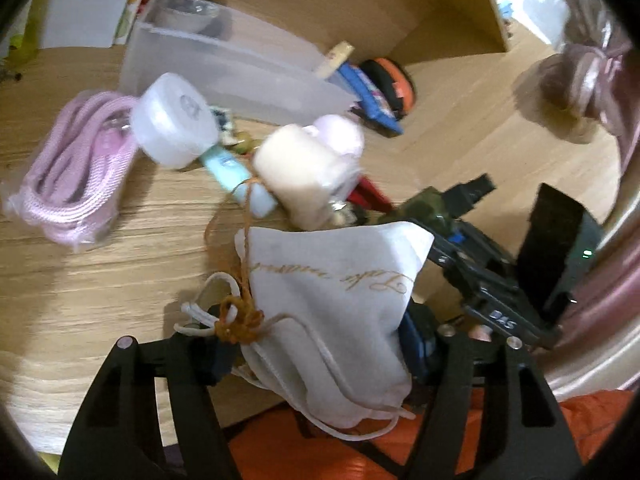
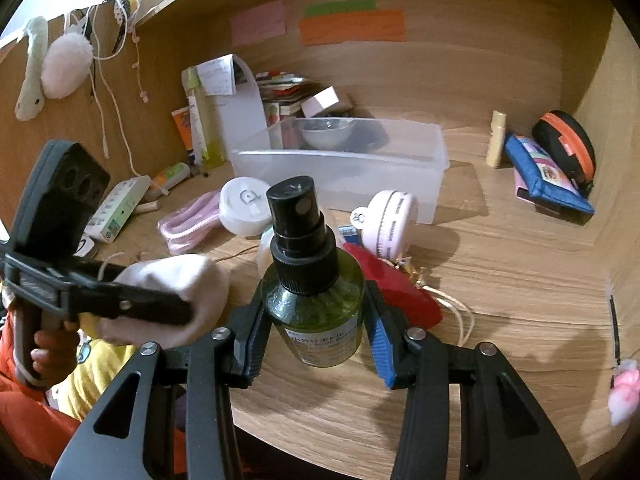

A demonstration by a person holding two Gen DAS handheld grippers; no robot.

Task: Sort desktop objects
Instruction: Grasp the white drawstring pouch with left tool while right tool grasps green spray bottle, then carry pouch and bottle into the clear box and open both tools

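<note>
My left gripper (image 1: 320, 356) is shut on a white drawstring pouch (image 1: 332, 292) with gold script and a brown cord, held above the desk's front edge. It also shows in the right wrist view (image 2: 172, 280), pinched by the left gripper (image 2: 176, 314). My right gripper (image 2: 316, 340) is shut on a green spray bottle (image 2: 316, 300) with a black pump top, held upright over the desk. A translucent plastic bin (image 2: 344, 164) holding a glass bowl stands behind, also in the left wrist view (image 1: 224, 68).
On the wooden desk (image 2: 500, 280) lie a white round jar (image 2: 244, 204), a pink rope bundle (image 1: 76, 172), a pink round case (image 2: 390, 220), a red item (image 2: 392, 288), a blue pouch (image 2: 544, 176) and an orange-black case (image 2: 568, 144). Tubes and boxes stand at back left.
</note>
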